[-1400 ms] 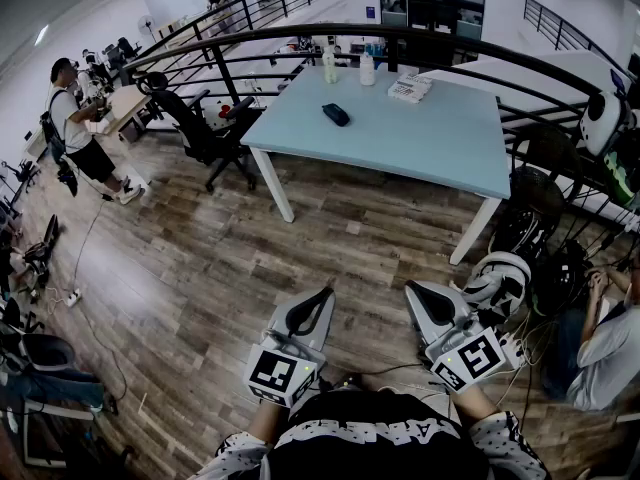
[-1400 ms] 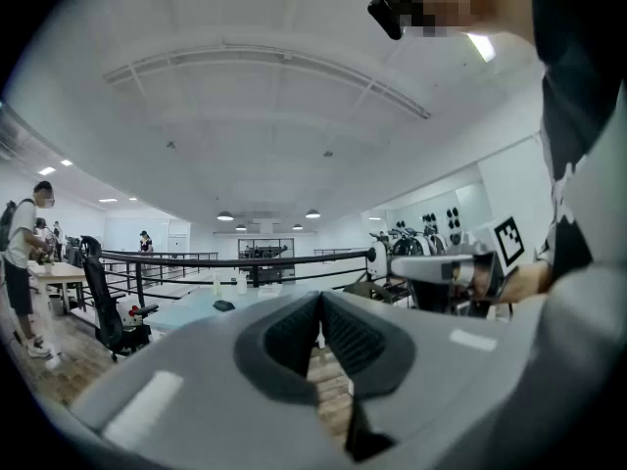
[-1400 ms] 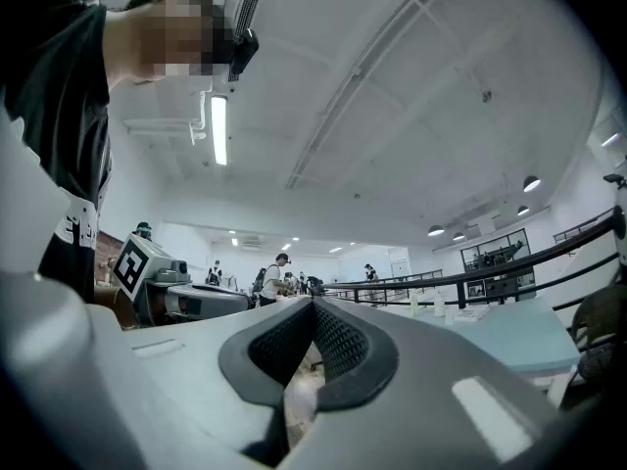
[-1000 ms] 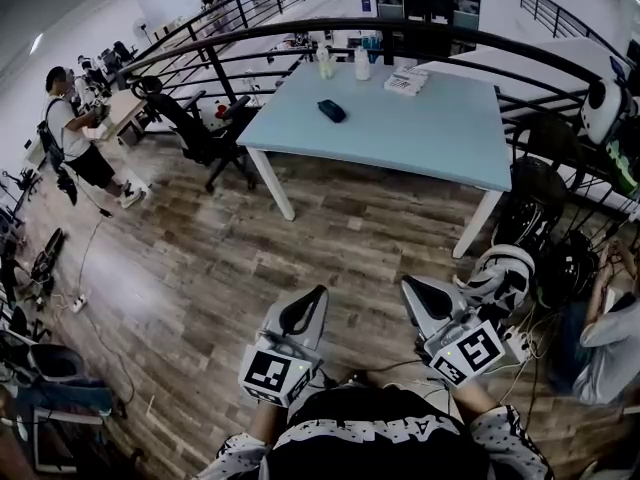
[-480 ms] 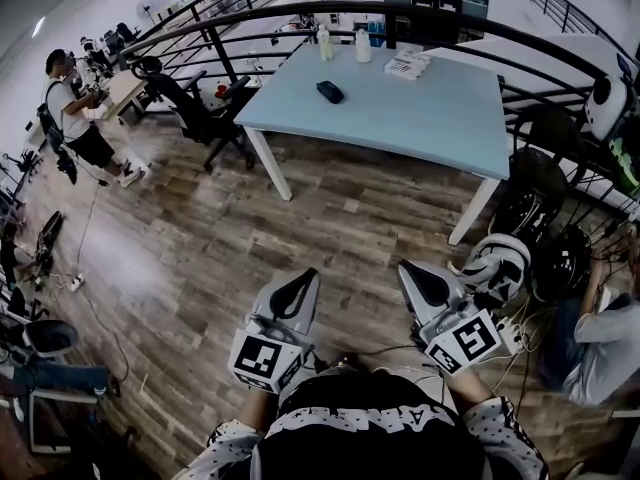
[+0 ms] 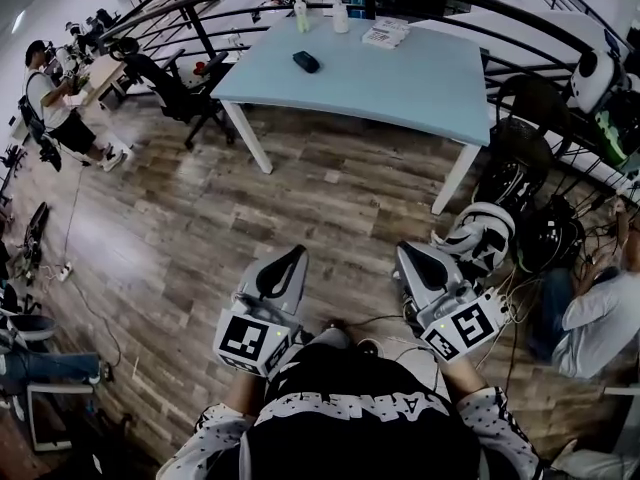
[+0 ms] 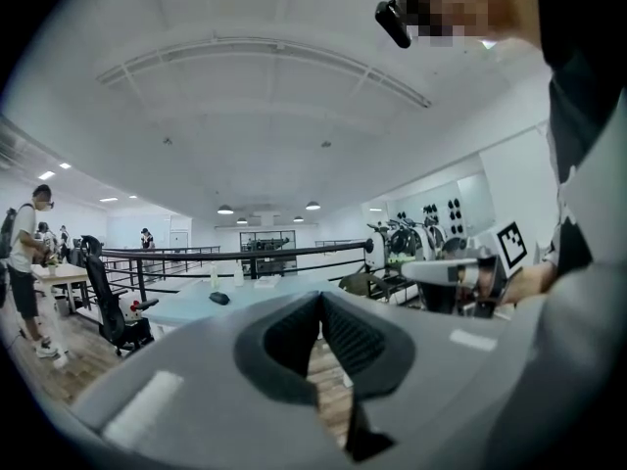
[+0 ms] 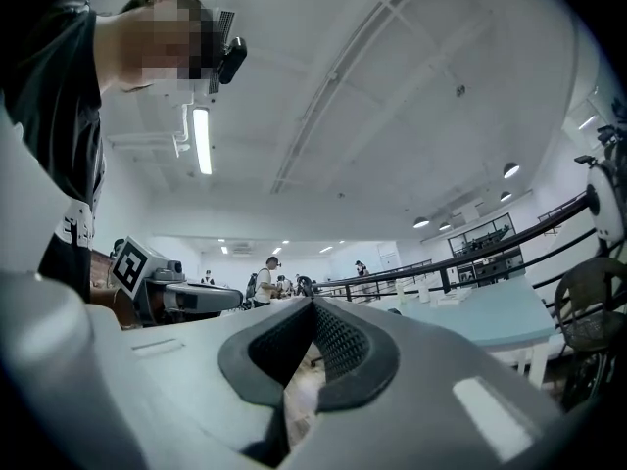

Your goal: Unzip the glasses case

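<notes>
The glasses case point(image 6: 306, 62) is a small dark oblong lying on the far left part of the light-blue table point(image 6: 400, 83); the left gripper view shows the case point(image 7: 219, 298) far ahead. My left gripper point(image 6: 299, 252) and right gripper point(image 6: 400, 249) are held low in front of my body, over the wooden floor and well short of the table. Both are shut with nothing between the pads: the jaws meet at the tips in the left gripper view point(image 7: 320, 297) and in the right gripper view point(image 8: 313, 304).
Two bottles point(image 6: 300, 13) and a white booklet point(image 6: 385, 35) stand at the table's far edge. A black railing point(image 6: 540, 30) curves behind it. An office chair point(image 6: 165, 78) is at the left, a white helmet-like device point(image 6: 480, 236) and cables at the right, beside a seated person point(image 6: 595, 318).
The table and case have slid up and left in the head view. Both grippers, still shut, have moved forward over the floor with me.
</notes>
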The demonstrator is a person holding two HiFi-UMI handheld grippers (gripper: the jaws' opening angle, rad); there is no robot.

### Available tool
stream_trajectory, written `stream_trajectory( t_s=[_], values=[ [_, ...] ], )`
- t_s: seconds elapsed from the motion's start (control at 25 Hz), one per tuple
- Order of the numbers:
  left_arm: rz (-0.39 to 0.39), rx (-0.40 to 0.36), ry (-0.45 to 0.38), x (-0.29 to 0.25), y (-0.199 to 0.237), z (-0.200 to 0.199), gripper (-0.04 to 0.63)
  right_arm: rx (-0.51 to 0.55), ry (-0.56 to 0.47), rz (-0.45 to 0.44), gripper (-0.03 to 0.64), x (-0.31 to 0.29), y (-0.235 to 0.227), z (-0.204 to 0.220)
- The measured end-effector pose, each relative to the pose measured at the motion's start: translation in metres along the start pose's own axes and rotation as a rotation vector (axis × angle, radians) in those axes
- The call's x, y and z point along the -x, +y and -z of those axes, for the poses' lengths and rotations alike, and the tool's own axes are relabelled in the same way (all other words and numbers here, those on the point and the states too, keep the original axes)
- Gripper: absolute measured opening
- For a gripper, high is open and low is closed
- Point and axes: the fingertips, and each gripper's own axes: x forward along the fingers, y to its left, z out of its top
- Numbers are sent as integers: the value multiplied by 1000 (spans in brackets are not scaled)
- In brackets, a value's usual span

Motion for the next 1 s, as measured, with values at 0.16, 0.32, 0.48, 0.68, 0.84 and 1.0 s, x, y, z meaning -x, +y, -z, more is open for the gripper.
stream_trajectory(
  t_s=[0.16, 0.32, 0.48, 0.68, 0.84, 1.0],
  values=[
    [3, 3, -2, 1, -4, -2, 0, -10, -6, 10, -2, 9, 0, 0],
    [15, 24, -12, -7, -3, 0, 0, 0, -8, 26, -2, 12, -3, -3],
    [42, 40, -30, -26, -1, -5, 0, 13, -10, 54, -2, 9, -18, -11],
    [58, 33, -55, -50, 14, -6, 0, 38, -6, 65, -2, -11, -37, -14],
    [37, 32, -58, -63, 41, -8, 0, 32, -3, 43, -2, -42, -47, -15],
    [8, 42, -62, -73, 69, -7, 0, 22, 14, 16, -2, -73, -53, -10]
  ],
)
